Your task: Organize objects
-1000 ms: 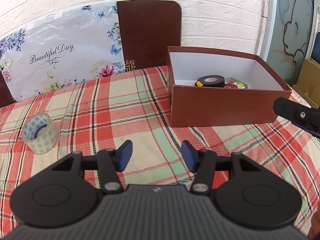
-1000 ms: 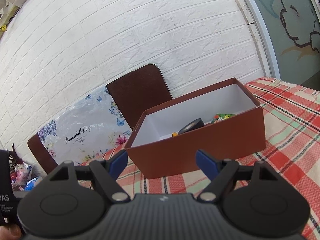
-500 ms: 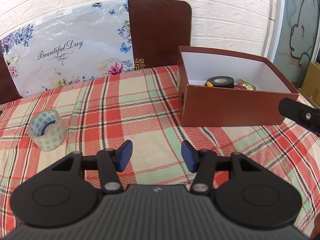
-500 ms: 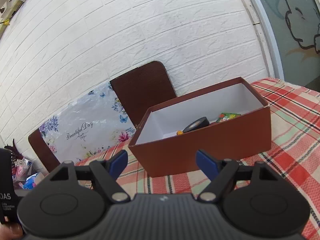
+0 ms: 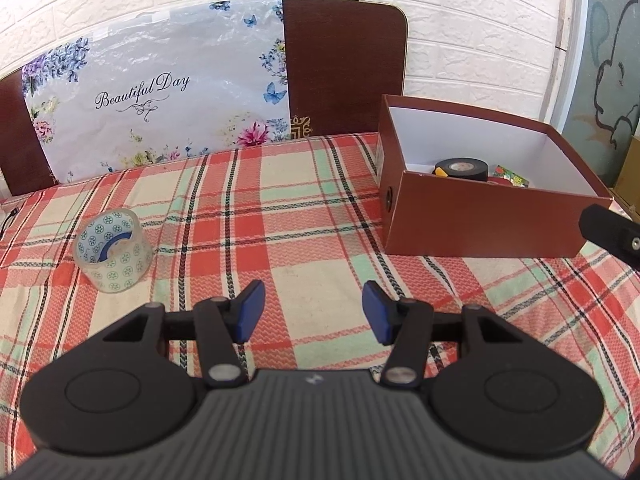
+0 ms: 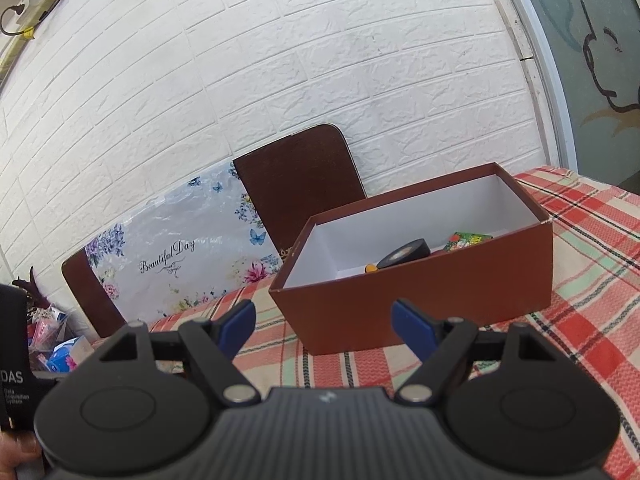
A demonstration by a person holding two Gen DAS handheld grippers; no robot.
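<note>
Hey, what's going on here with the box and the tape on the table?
A person is tidying items into a brown box using two handheld claws. The left claw and right claw are both open and hold nothing. A black tape roll and a small colourful packet already lie in the box. A clear tape roll sits out on the plaid tablecloth, left of the left claw, not yet picked up.

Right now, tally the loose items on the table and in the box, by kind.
Tape rolls: 2, a clear roll on the cloth and a black roll in the box.
Green packets: 1, in the box.
Yellow-tipped item: 1, mostly hidden beside the black roll.
Total: 4 visible; more may lie behind the box wall.
</note>
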